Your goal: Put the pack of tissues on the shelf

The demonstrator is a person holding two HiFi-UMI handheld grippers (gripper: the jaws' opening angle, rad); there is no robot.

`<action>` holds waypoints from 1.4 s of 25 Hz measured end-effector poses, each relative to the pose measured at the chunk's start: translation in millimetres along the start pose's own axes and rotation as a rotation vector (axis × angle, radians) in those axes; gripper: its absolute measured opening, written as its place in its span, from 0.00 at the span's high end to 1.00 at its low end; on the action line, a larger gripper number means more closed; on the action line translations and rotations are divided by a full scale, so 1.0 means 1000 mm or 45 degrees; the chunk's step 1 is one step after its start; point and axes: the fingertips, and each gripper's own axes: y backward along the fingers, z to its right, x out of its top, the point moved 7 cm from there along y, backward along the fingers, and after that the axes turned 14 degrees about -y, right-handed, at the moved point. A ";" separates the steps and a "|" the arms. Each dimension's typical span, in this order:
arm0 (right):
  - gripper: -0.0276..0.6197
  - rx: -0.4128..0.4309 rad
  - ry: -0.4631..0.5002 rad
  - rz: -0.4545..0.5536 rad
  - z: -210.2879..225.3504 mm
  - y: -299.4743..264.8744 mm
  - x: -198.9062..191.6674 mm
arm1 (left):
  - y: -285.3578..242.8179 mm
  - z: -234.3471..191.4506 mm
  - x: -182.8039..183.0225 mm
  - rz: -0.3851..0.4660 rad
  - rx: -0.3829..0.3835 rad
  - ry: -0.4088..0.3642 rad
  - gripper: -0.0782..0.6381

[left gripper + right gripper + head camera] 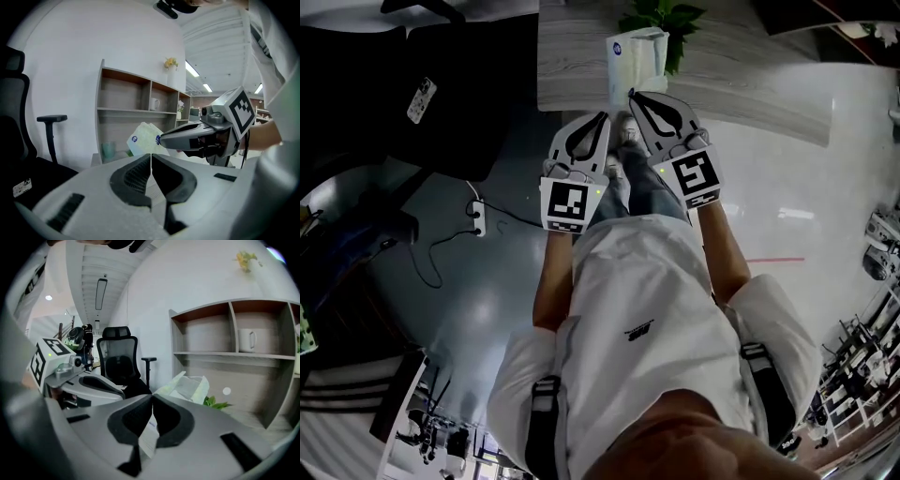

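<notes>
Both forearms reach forward side by side through the middle of the head view, elbows close to the body. The right gripper [632, 94], a little higher in the frame, has its fingers clamped on the wrapper edge of the pack of tissues [637, 54], held at top centre before the lower part of the shelf [225, 354]. The left gripper [604, 116] is just beside it, fingers pressed together with nothing between them

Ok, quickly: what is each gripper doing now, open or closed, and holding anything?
Left gripper: shut, nothing between its jaws.
Right gripper: shut on the pack of tissues.
</notes>
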 end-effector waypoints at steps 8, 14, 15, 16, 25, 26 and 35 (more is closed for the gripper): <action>0.91 -0.002 0.046 0.060 -0.003 0.013 0.034 | -0.004 -0.011 0.032 0.066 -0.021 -0.048 0.85; 0.91 0.011 0.090 0.104 -0.003 0.018 0.061 | -0.008 -0.022 0.052 0.103 -0.018 -0.071 0.85; 0.91 0.014 0.097 0.105 -0.002 0.019 0.064 | -0.009 -0.023 0.055 0.107 -0.016 -0.073 0.85; 0.91 0.018 0.110 0.105 -0.002 0.020 0.067 | -0.010 -0.024 0.058 0.111 -0.015 -0.077 0.85; 0.91 0.053 0.162 0.151 0.006 0.022 0.096 | -0.020 -0.034 0.084 0.158 0.013 -0.092 0.85; 0.91 0.055 0.161 0.156 0.008 0.022 0.100 | -0.021 -0.035 0.088 0.164 0.017 -0.094 0.85; 0.91 0.111 0.221 0.189 0.022 0.022 0.133 | -0.033 -0.046 0.119 0.203 0.069 -0.097 0.85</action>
